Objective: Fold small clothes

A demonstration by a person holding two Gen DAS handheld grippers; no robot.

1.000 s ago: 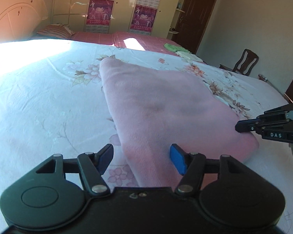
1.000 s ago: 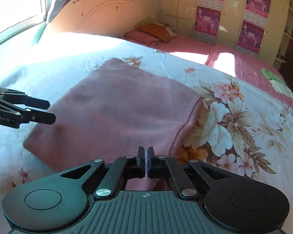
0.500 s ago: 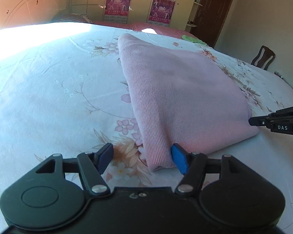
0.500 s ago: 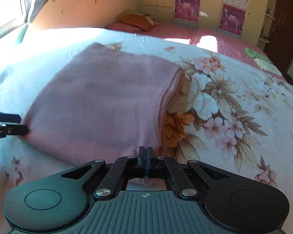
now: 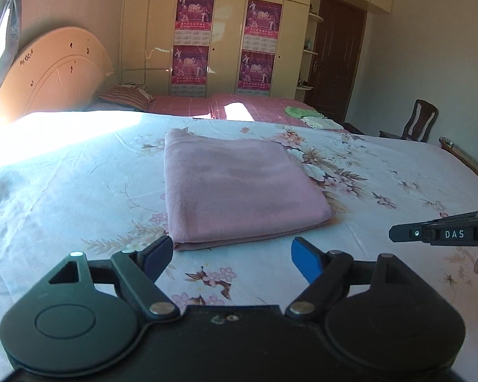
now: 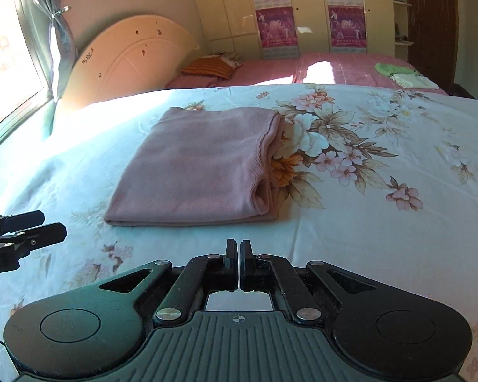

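— Between our left gripper's (image 5: 231,256) blue-padded fingers (image 5: 306,262), what do we see?

— Only flowered bedsheet (image 5: 79,197). We have its jaws spread wide; they have just been opening, with nothing in them.

— And our right gripper (image 6: 239,251)?

— We see its black fingers nearly pressed together, empty, above the sheet.

— Where's the folded pink knitted garment (image 6: 200,165)?

— Flat on the sheet just beyond both tools, touched by neither. We see folded green cloths (image 6: 398,74) lying far behind, on the pink bed.

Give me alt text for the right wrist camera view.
A folded pink garment lies flat on a floral bedsheet, untouched. The right tongs are shut and empty just short of it; the left tongs show at the left edge.
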